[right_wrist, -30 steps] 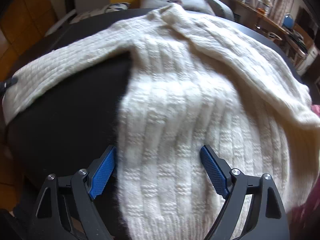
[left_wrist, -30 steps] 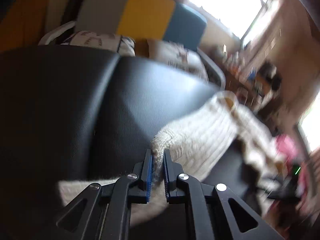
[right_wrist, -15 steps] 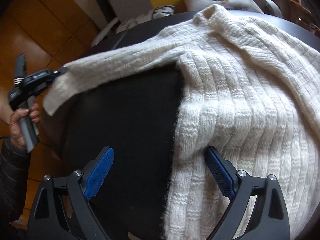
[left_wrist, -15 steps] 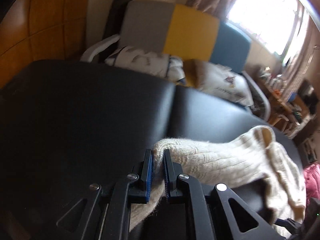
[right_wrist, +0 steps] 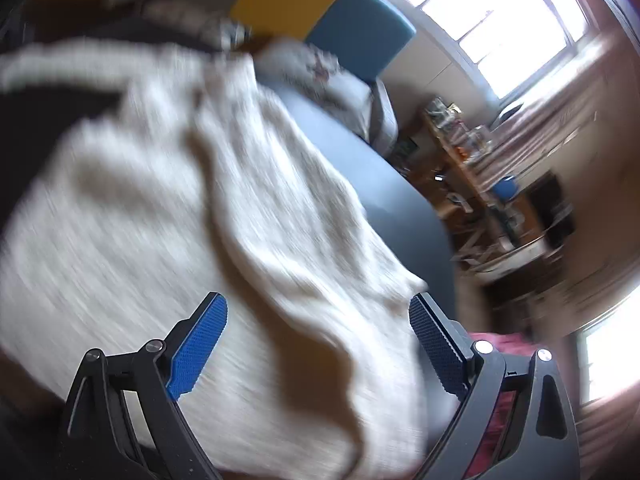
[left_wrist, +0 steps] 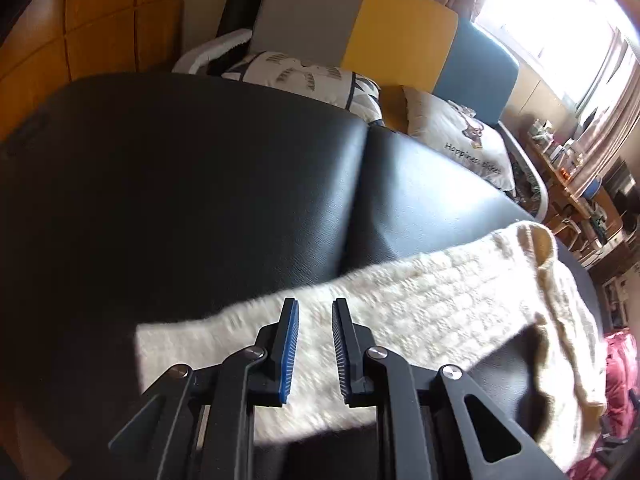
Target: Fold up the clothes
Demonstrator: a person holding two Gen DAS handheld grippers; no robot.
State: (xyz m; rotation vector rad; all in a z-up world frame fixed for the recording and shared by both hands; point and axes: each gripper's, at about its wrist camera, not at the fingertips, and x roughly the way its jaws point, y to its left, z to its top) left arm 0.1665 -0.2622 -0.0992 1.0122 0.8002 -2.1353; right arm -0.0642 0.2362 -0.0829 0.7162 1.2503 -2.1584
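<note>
Left wrist view: the left gripper (left_wrist: 315, 312) tilts down over the cream sweater's sleeve (left_wrist: 400, 312) on the black padded table (left_wrist: 180, 184); its jaws have just been opening, released, with nothing pinched.

Right wrist view, blurred: the right gripper (right_wrist: 318, 312) angles down above the sweater (right_wrist: 160, 220) body, jaws wide apart, gripping nothing.

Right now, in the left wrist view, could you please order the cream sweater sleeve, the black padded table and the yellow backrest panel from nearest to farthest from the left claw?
1. Cream sweater sleeve, lying under the left claw.
2. Black padded table, just beyond.
3. Yellow backrest panel, far behind, top.
</note>
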